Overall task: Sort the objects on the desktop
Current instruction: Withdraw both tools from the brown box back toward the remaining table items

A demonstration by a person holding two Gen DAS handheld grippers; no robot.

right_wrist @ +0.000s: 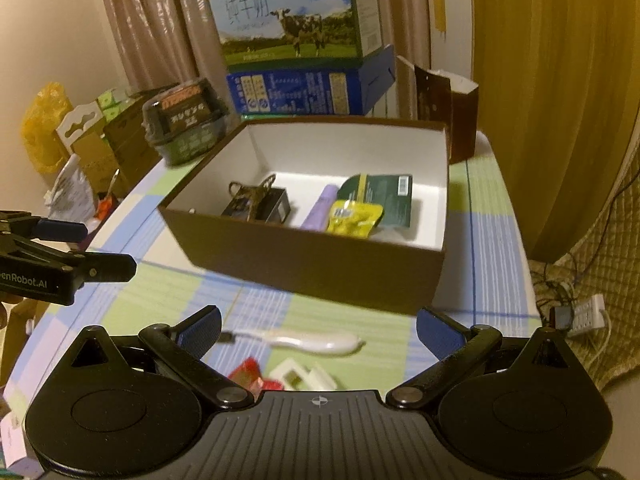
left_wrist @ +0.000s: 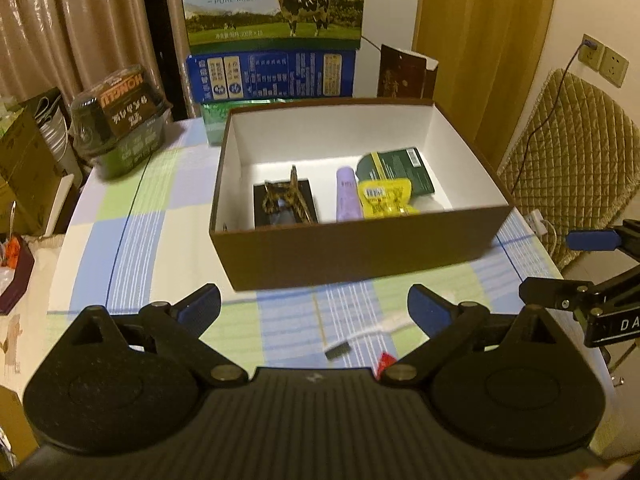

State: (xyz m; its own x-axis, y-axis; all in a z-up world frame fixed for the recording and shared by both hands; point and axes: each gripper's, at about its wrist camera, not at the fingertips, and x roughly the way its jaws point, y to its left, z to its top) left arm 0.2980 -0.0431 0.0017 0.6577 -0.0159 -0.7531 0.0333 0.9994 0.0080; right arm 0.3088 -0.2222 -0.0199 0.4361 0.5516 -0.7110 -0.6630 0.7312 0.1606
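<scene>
Both hand-held grippers are shown above a checked tablecloth [left_wrist: 132,216], each with its jaws spread wide and nothing between them. The left gripper [left_wrist: 314,306] and right gripper [right_wrist: 318,326] are both aimed at the open brown box [right_wrist: 320,276], in which a black box with a patterned clip [right_wrist: 258,202], a purple tube [right_wrist: 320,212], a yellow sachet [right_wrist: 354,218] and a dark green pouch [right_wrist: 382,200] are already lodged.

The items left on the cloth are seen between the box and the grippers: a white brush-like tool [right_wrist: 308,342], a white square frame [right_wrist: 302,376] and a red wrapper [right_wrist: 250,374]. The tool's long axis is laid crosswise to the right gripper's fingers, its dark tip directed to the left, so that a closing stroke would fall across its narrow width. It lies just ahead of the right gripper, almost centred between the fingers; in the left wrist view only its tip end [left_wrist: 338,350] is seen, offset to the right. The right gripper is therefore judged the nearer.
</scene>
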